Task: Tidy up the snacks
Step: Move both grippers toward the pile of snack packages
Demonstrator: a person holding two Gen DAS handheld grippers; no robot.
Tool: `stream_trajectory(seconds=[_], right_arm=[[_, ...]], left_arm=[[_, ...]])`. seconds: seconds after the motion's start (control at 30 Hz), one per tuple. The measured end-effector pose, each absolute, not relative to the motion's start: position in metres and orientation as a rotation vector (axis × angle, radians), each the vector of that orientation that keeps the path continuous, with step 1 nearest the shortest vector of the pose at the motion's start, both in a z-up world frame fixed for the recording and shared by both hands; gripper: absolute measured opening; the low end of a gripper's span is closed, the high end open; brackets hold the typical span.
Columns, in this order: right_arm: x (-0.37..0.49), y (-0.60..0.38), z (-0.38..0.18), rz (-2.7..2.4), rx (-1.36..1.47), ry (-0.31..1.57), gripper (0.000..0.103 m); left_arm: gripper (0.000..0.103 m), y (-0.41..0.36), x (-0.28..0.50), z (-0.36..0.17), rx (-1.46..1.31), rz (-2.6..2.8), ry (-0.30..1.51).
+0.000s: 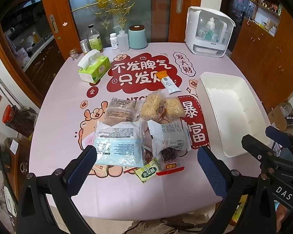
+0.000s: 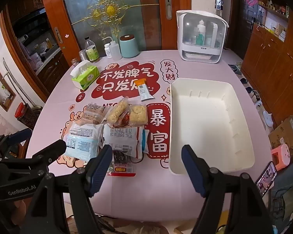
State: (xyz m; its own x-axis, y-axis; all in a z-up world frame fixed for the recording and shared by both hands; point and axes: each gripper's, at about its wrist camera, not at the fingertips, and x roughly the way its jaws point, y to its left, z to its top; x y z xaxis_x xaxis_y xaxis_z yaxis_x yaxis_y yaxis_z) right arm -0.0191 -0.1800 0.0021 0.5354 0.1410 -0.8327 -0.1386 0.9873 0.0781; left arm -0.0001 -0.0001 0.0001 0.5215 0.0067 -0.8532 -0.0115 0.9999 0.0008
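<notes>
Snack packets (image 1: 138, 128) heaped at the middle of the pink printed tablecloth (image 1: 64, 105): two pale blue-and-white bags (image 1: 119, 146) at the near side, two clear packs of yellow crisp cakes (image 2: 129, 113) behind, a small green pineapple-cake packet (image 1: 147, 171) and a red-edged packet (image 2: 123, 167) nearest the table edge. An orange-and-grey bar (image 1: 169, 81) lying apart, farther back. Just right of the heap, an empty white plastic bin (image 2: 242, 101). Along the far edge, a green tissue box (image 1: 94, 68), bottles (image 1: 94, 37), a teal canister (image 1: 137, 37), a white cabinet (image 1: 209, 31). Above the near edge, left gripper (image 1: 146, 167) spread wide, holding nothing; right gripper (image 2: 146, 165) likewise apart and empty.
</notes>
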Motion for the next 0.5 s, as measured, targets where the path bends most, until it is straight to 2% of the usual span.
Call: stream_trajectory(seconds=[0.5], right_arm=[[-0.0221, -0.182, 0.0018, 0.169, 0.008, 0.987, 0.074]], left_arm=[[0.102, -0.0001, 0.0002, 0.0, -0.001, 0.016, 1.023]])
